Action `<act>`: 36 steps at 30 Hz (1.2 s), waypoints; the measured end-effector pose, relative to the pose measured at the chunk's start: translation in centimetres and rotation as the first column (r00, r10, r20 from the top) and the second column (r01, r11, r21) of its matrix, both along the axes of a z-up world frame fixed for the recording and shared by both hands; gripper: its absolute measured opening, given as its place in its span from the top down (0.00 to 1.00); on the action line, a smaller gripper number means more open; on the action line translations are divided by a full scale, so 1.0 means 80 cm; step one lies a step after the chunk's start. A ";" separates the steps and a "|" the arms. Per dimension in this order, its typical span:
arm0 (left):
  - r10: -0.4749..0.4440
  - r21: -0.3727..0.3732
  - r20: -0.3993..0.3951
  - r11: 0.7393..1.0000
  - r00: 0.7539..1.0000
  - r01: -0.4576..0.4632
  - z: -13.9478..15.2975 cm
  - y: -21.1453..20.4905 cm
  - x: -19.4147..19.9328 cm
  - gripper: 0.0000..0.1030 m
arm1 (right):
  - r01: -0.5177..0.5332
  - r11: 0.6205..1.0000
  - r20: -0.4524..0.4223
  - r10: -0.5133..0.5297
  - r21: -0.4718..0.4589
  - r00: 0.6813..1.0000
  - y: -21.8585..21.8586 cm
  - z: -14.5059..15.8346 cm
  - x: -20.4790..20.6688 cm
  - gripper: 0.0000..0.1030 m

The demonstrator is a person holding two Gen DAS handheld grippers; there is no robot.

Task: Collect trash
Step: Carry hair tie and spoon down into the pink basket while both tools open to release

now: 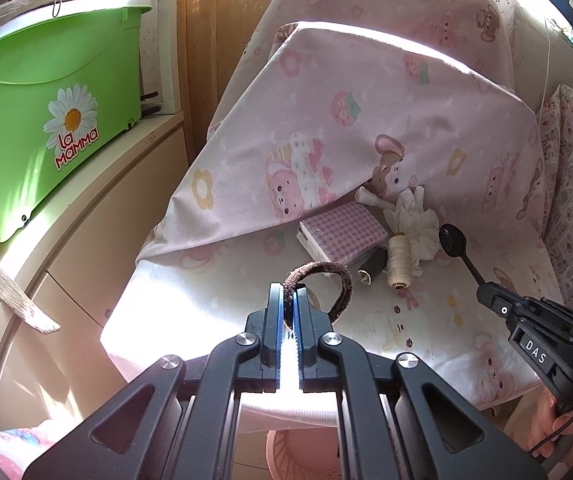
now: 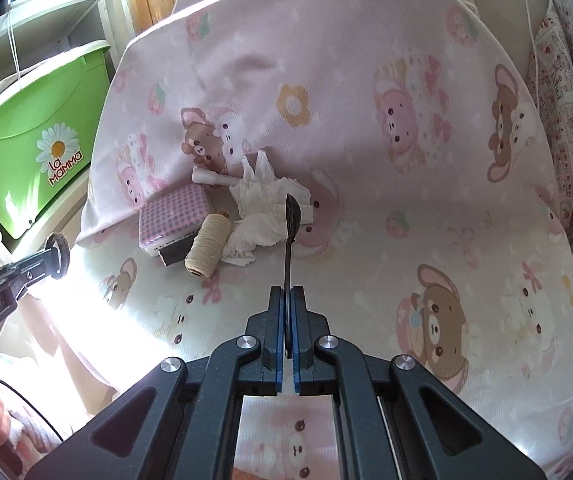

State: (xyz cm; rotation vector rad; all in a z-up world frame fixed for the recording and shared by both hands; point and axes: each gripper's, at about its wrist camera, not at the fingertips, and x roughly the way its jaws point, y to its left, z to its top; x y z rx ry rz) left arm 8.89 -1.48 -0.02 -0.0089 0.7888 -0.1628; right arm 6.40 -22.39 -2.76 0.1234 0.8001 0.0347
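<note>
Between the closed fingers of the left gripper (image 1: 288,292): one brown fuzzy hair-tie ring (image 1: 320,282), pinched at its near edge, its loop standing up and leaning away to the right, lifted above the pink bear-print bed sheet (image 1: 214,296).

Between the closed fingers of the right gripper (image 2: 287,294): one black plastic spoon (image 2: 291,232), gripped by the handle end; long axis runs straight forward along the fingers, bowl at the far tip, turned edge-on, hovering over the pile of items.

Ahead of both grippers, on the sheet, one cluster:
- one crumpled white tissue (image 2: 260,208), directly beneath the spoon bowl in the right wrist view;
- one spool of cream thread (image 2: 206,242), lying on its side, open end toward the camera, touching the tissue's left edge;
- one dark spool (image 1: 371,266), lying beside the cream spool, partly under the packet;
- one pink gingham packet (image 2: 174,218), flat, left of the spools;
- one white plastic tube with flared end (image 2: 210,178), lying crosswise behind the packet, against the pillow.

Behind the cluster: two pink printed pillows (image 1: 326,132), one propped before the other.

Left, on a cream cabinet (image 1: 98,216): one green plastic tub with daisy label (image 1: 46,120).

Below the bed edge: one pink lattice basket (image 1: 298,456), partly hidden by the left gripper.
</note>
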 end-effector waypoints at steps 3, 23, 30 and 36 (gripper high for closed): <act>0.006 0.007 0.005 1.000 1.000 -0.006 0.003 0.003 -0.004 0.96 | -0.020 0.999 0.020 0.021 -0.027 1.000 0.010 0.004 -0.008 0.96; -0.015 -0.044 -0.054 0.999 0.998 0.012 -0.001 0.014 -0.082 0.96 | -0.175 0.984 0.074 0.172 0.040 0.982 0.062 0.048 -0.114 0.96; -0.042 -0.049 -0.154 0.998 0.987 0.035 -0.018 0.011 -0.080 0.96 | -0.274 0.959 0.007 0.275 0.071 0.962 0.088 0.031 -0.129 0.96; -0.050 -0.045 -0.212 0.998 0.976 0.041 -0.030 0.011 -0.077 0.96 | -0.343 0.935 -0.073 0.349 0.088 0.934 0.108 0.008 -0.137 0.96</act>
